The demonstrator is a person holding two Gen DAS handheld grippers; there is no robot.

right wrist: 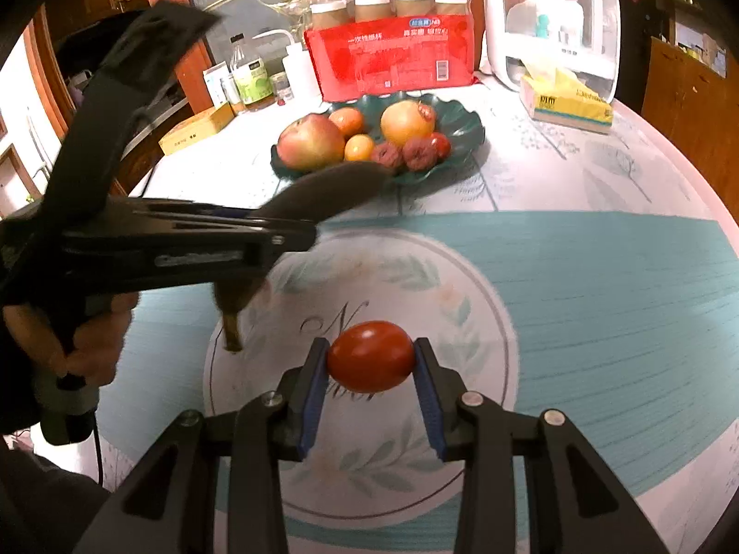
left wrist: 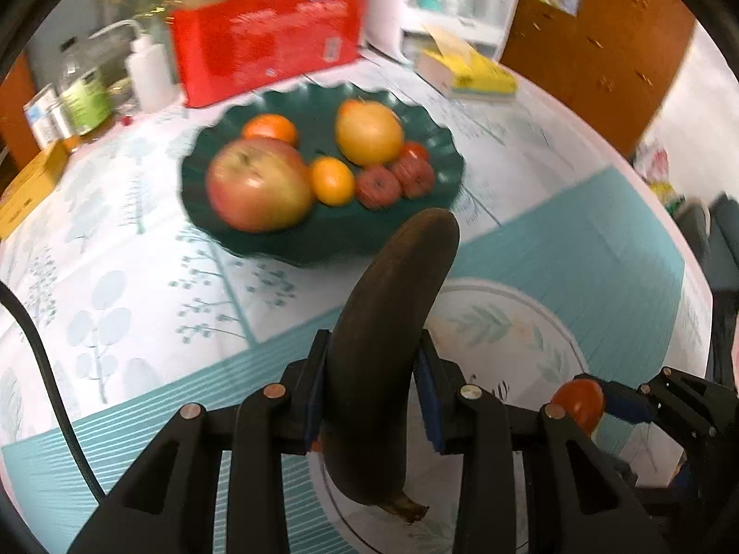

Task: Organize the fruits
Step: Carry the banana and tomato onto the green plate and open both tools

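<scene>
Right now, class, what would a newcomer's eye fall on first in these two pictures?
The left gripper clamps a blackened banana, and the right gripper pinches a small red tomato, both above the round motif on the teal mat. Beyond them, a dark green dish holds fruit.

- You're at a home dining table [right wrist: 577,175] with a leaf-print cloth.
- Beside you: a fruit plate [right wrist: 466,131], tissue box [right wrist: 570,108], bottles [right wrist: 251,76] and wooden cabinets [right wrist: 693,92].
</scene>
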